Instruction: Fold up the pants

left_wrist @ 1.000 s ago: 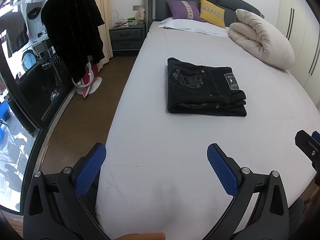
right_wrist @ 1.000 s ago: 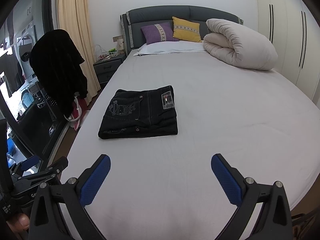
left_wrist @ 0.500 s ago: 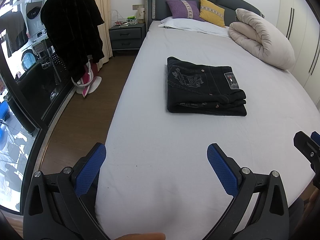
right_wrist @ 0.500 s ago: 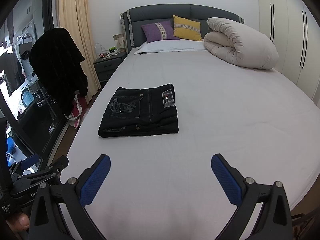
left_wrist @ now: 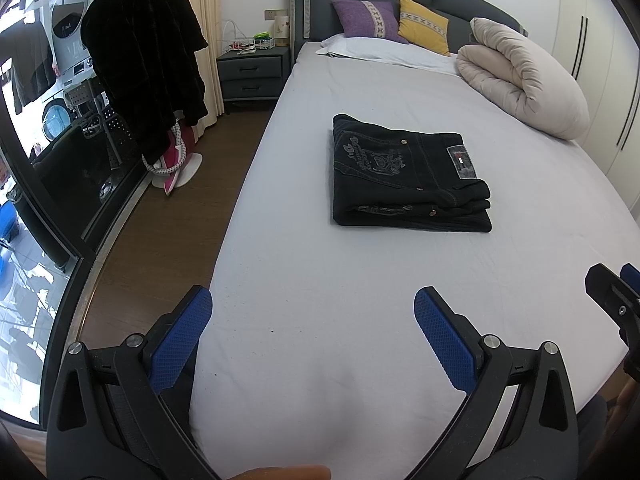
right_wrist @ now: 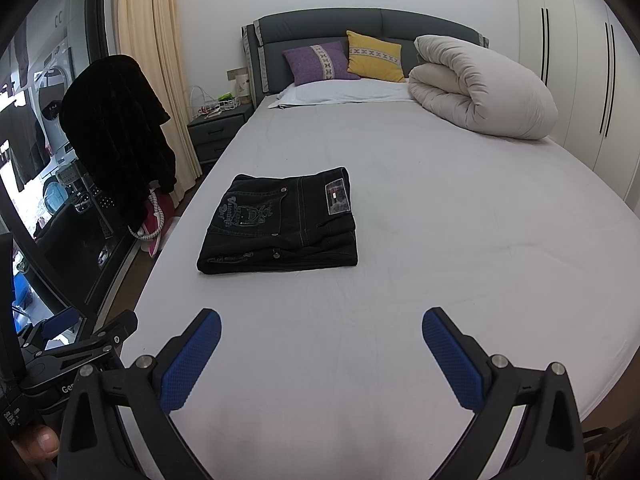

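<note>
A: Where are the pants?

B: The black denim pants (left_wrist: 406,172) lie folded into a flat rectangular stack on the light grey sheet of the bed (left_wrist: 340,288), roughly in the middle of its length and a bit toward its left edge. A pocket with pale embroidery and a small grey label patch face up — both show clearly from the right wrist view too (right_wrist: 280,220).

A: And the tools?

B: The left tool (left_wrist: 312,332) hovers over the foot end of the bed, its two blue-padded fingers spread wide with only sheet between them. The right tool (right_wrist: 322,354) is in the same posture — fingers wide apart, holding nothing. Both are well apart from the pants, on the foot side of the stack.

A: What else is around the bed?

B: At the head of the bed, a purple cushion (left_wrist: 366,18) and a yellow cushion (left_wrist: 422,24) lean against the dark grey padded headboard (right_wrist: 360,24). A rolled cream duvet (right_wrist: 480,88) rests on the bed's right side, near the cushions. Left of the headboard stands a dark grey two-drawer nightstand (left_wrist: 252,74). Further left of the bed, over the brown wood floor (left_wrist: 168,220), hangs a black fuzzy garment (left_wrist: 148,56), with a beige curtain (right_wrist: 152,60) behind it.
</note>
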